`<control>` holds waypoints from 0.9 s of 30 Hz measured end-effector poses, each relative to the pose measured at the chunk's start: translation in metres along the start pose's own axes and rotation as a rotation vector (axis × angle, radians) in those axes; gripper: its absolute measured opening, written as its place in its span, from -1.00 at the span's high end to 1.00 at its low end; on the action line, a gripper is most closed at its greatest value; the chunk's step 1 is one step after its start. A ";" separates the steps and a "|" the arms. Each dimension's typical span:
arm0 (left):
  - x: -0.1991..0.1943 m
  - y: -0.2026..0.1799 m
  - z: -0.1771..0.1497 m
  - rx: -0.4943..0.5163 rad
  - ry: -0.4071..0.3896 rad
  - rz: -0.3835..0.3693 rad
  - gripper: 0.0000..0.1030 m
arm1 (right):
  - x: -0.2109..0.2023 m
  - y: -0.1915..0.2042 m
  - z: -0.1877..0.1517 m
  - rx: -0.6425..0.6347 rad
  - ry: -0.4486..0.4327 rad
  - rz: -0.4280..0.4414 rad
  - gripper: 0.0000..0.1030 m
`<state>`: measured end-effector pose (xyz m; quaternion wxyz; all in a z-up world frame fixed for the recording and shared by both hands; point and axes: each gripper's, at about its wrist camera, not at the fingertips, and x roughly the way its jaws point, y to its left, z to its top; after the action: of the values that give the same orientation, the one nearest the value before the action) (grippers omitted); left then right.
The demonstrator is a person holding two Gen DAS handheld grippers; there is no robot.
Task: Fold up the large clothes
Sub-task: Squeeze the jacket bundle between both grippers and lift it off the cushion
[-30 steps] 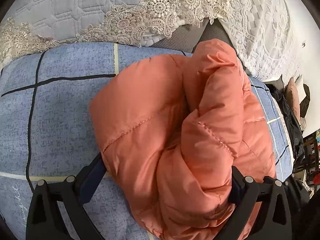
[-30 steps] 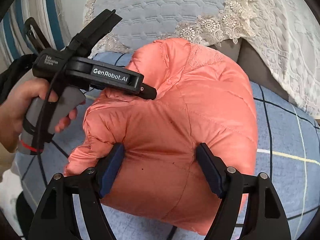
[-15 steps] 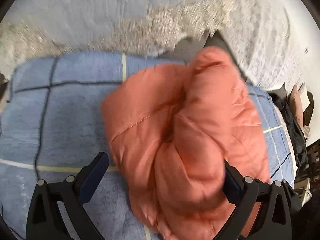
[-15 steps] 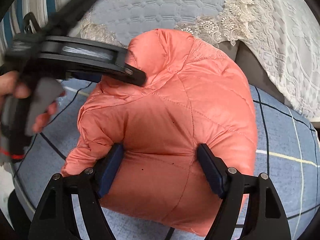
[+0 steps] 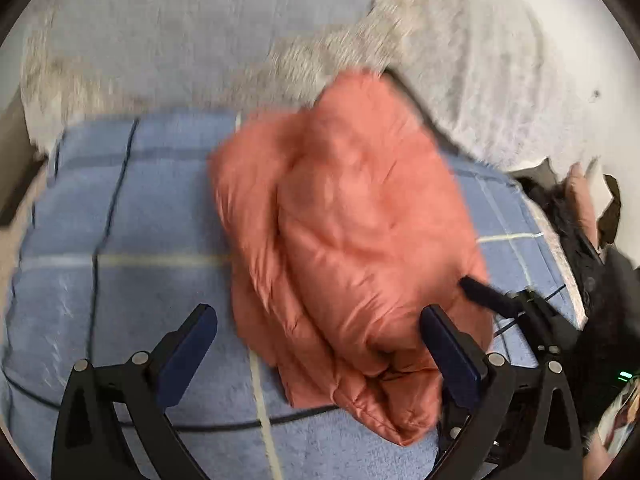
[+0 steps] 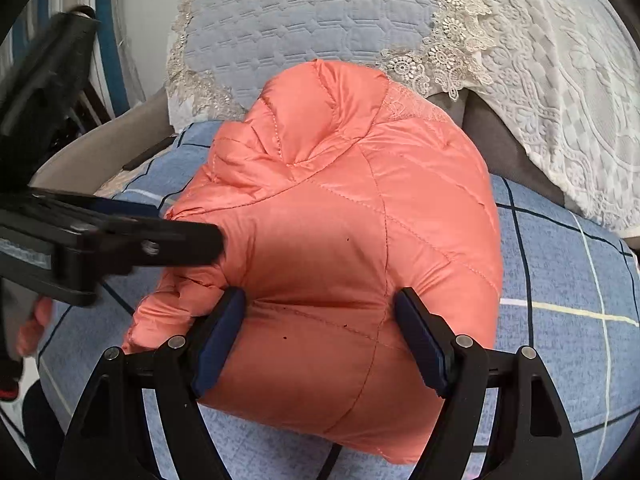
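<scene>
Your right gripper (image 6: 320, 336) is clamped on the near edge of the orange puffer jacket (image 6: 352, 240), both blue pads (image 6: 218, 332) dug into the padding so the fabric bulges up between them, so that's a real grip on a fat chunk of jacket. Your left gripper (image 5: 316, 344) is another story: the fingers are spread wide and let go. In the left wrist view the left pad (image 5: 188, 356) sits over bare blanket beside the jacket, and the right pad (image 5: 450, 354) is right at the jacket's near corner, though that view is blurred so I can't tell if it's actually touching. From the right wrist view you can see that left gripper's black fingertip just beside the jacket's left side, with your hand (image 6: 32, 320) wrapped round the handle at the frame's edge. The jacket itself is bundled into a rounded, folded lump, stitched quilting lines showing, with a small sleeve-ish bit poking out at its lower left. It's lying on the blue checked blanket (image 6: 560, 264), which spreads out on every side of it. Behind the jacket there's a pale blue quilted cover (image 6: 304, 20) with a lace trim (image 6: 440, 52), and off to the jacket's back right a white lace cloth (image 6: 572, 92) draped over something grey.
</scene>
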<state>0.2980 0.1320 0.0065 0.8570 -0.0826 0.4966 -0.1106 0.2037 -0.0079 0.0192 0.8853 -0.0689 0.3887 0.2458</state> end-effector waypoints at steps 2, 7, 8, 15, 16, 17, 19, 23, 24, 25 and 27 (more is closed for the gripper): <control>0.007 0.002 0.000 -0.015 0.001 -0.023 -1.00 | -0.001 0.001 -0.003 -0.019 -0.007 0.005 -0.51; 0.021 0.010 0.004 -0.039 0.025 -0.035 -1.00 | -0.012 -0.007 -0.005 -0.009 -0.012 0.065 -0.51; 0.021 0.012 0.004 -0.035 0.023 -0.031 -1.00 | -0.017 -0.011 -0.005 -0.013 -0.006 0.089 -0.51; 0.034 0.024 0.006 -0.052 0.053 -0.087 -1.00 | -0.039 -0.085 -0.008 0.216 0.039 0.197 -0.53; 0.038 0.027 0.007 -0.069 0.072 -0.105 -1.00 | -0.038 -0.093 -0.010 0.242 0.048 0.207 -0.53; 0.042 0.029 0.008 -0.077 0.089 -0.124 -1.00 | -0.035 -0.106 -0.012 0.282 0.060 0.216 -0.54; 0.049 0.035 0.009 -0.101 0.119 -0.151 -1.00 | -0.028 -0.132 -0.016 0.368 0.072 0.223 -0.54; 0.056 0.039 0.012 -0.099 0.145 -0.178 -1.00 | 0.000 -0.164 -0.018 0.491 0.118 0.317 -0.54; 0.058 0.040 0.014 -0.102 0.150 -0.183 -1.00 | 0.007 -0.169 -0.018 0.523 0.125 0.347 -0.54; 0.060 0.040 0.015 -0.097 0.152 -0.188 -1.00 | 0.012 -0.173 -0.019 0.558 0.119 0.388 -0.54; 0.063 0.042 0.017 -0.101 0.164 -0.207 -1.00 | 0.030 -0.181 -0.019 0.613 0.126 0.488 -0.54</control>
<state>0.3480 0.1560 -0.0481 0.7923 -0.1673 0.5585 -0.1798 0.2971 -0.1599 -0.0281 0.7549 0.2779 0.5024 0.3170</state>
